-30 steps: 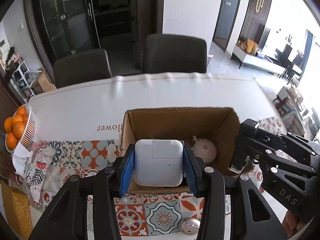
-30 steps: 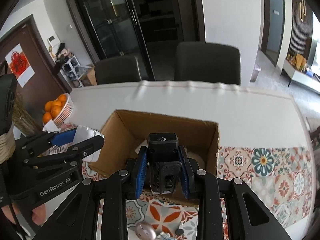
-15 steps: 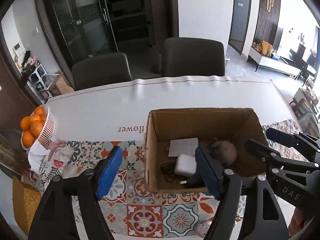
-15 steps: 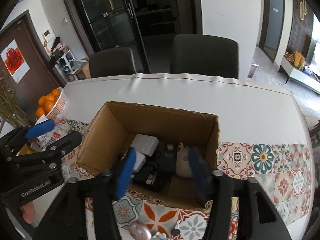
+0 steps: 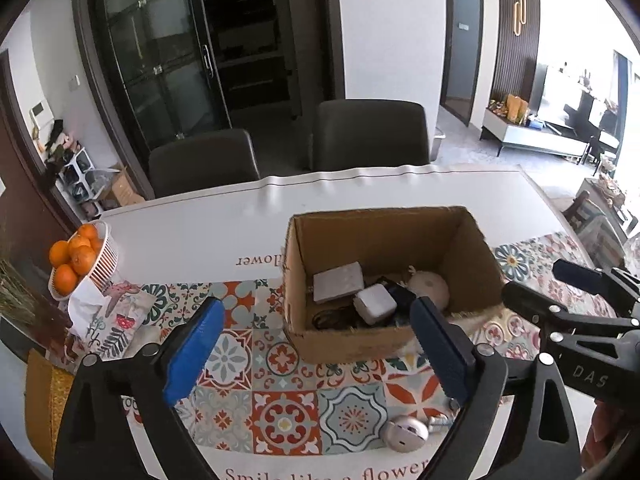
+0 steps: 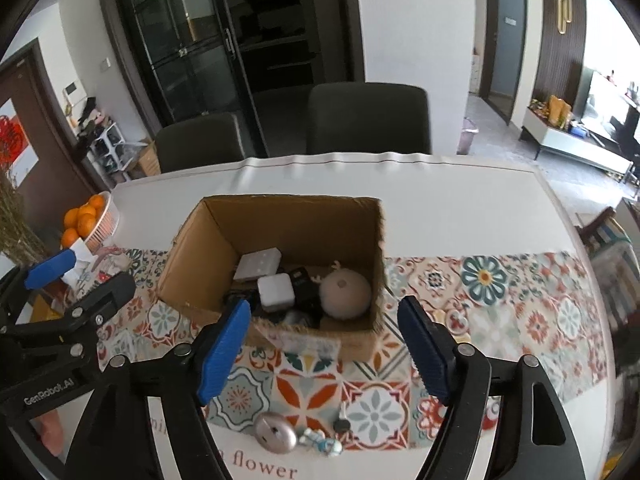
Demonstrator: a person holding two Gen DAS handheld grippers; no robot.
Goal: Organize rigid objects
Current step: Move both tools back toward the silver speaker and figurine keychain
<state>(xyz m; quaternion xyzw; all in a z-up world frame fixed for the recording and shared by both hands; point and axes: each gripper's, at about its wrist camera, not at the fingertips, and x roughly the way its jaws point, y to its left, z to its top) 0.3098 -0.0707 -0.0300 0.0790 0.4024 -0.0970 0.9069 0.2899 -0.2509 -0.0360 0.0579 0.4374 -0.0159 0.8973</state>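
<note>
- The left hand-held gripper is at the bottom of the left wrist view. Its jaws are wide and opening, with nothing held between them.
- The right hand-held gripper is at the bottom of the right wrist view. Its jaws are opening too, and they hold nothing.
- The cardboard box sits on the table, in the middle of both views.
- In the box lie a white charger, a flat grey square, a round tan ball and some black things that are hard to make out.
- The near wall of the box hides the bottom of these things.
- The right wrist view shows a label on the front of the box. The left wrist view does not show it.
- A small silver thing lies on the table at the bottom of both views. Just beside it, the right wrist view shows a tiny toy figure and a small black thing.
- In the left wrist view the gripper arm cuts those small things off.
- A basket of oranges stands at the left edge of the table.
- Words printed on the table cloth are cut off at the bottom.
</note>
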